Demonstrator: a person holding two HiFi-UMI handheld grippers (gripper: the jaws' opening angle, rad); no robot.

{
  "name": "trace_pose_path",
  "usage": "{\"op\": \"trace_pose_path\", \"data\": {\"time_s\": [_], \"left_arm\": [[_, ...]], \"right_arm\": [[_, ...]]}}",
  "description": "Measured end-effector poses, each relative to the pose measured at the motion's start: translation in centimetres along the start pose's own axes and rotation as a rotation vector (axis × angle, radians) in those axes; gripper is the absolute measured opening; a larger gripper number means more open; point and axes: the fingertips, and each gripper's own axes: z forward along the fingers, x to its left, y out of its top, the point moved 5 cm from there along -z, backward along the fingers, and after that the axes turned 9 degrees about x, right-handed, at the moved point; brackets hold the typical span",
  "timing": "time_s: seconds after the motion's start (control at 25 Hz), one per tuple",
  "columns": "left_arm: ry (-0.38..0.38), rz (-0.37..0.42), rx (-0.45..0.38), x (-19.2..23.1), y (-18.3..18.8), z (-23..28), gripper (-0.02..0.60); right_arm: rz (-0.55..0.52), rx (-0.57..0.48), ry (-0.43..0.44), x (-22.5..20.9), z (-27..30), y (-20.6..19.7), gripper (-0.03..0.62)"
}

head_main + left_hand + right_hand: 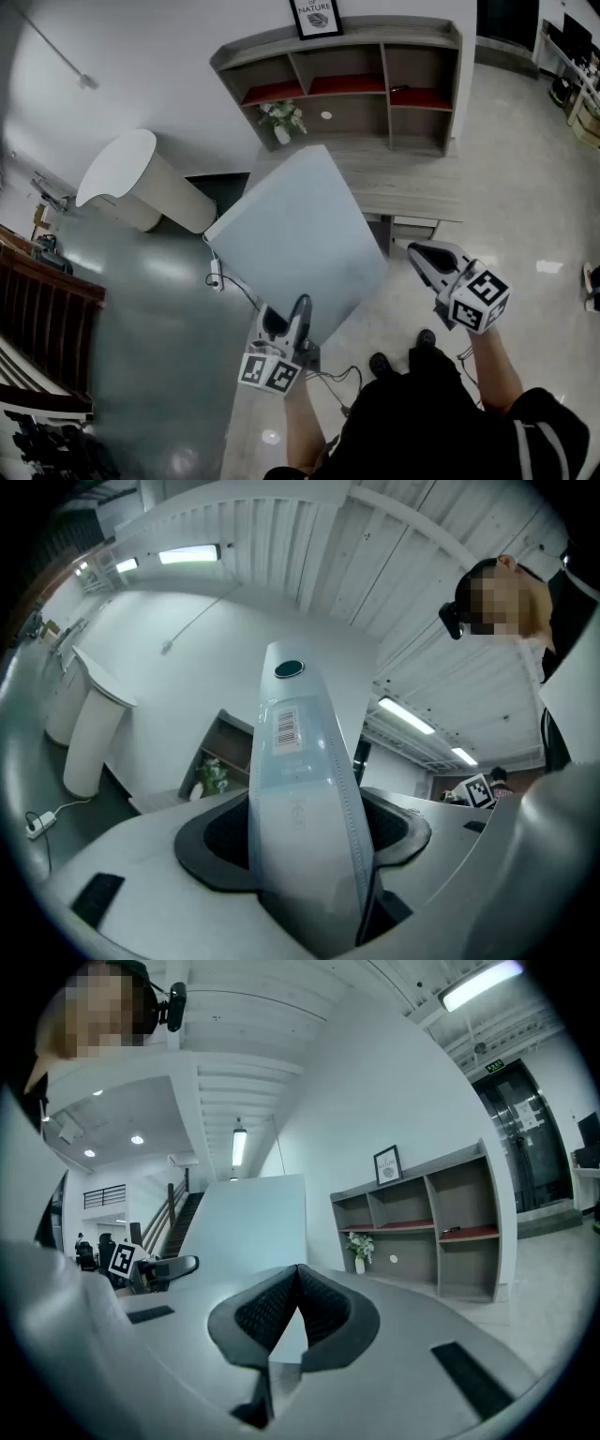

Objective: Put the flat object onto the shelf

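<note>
A large flat pale blue-grey board point(295, 239) is held up tilted in front of me, its far corner towards the grey shelf unit point(375, 56) with red inner shelves. My left gripper point(298, 314) is shut on the board's near corner. In the left gripper view the board point(300, 789) runs edge-on between the jaws, with a barcode label on it. My right gripper point(422, 255) hangs free to the right of the board, shut with nothing in it. From the right gripper view the board point(253, 1222) stands left of the shelf unit point(422, 1213).
A low grey counter point(412, 183) runs in front of the shelf unit, with a small potted plant point(281, 120) on it. A framed picture point(316, 17) tops the shelf. A white rounded column point(141, 183) and a wooden railing point(37, 300) stand left. A cable point(217, 274) lies on the floor.
</note>
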Motion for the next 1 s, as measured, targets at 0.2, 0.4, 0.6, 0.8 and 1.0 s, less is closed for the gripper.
{"op": "trace_pose_path", "data": {"time_s": [0.2,0.4,0.6,0.8,1.0], "left_arm": [[-0.031,-0.002,0.024,-2.1,-0.9,-0.3,0.31],[-0.042,-0.016,0.02,-2.4,-1.2,-0.8,0.31],[-0.056,-0.027,0.019,-2.4,-1.7,-1.7,0.31],[-0.068,-0.035,0.02,-1.9,-2.0,-3.0,0.31],[-0.06,-0.044,0.027,-0.7,-2.4,-3.9,0.31]], "right_arm": [[0.007,0.007,0.0,0.9,-1.6,-0.9,0.012],[0.009,-0.006,0.009,1.8,-2.2,-1.0,0.012],[-0.023,0.001,0.01,3.2,-1.9,-1.5,0.012],[-0.002,0.011,0.008,4.0,-1.2,-1.8,0.012],[0.002,0.027,0.018,4.6,-0.2,-2.0,0.012]]}}
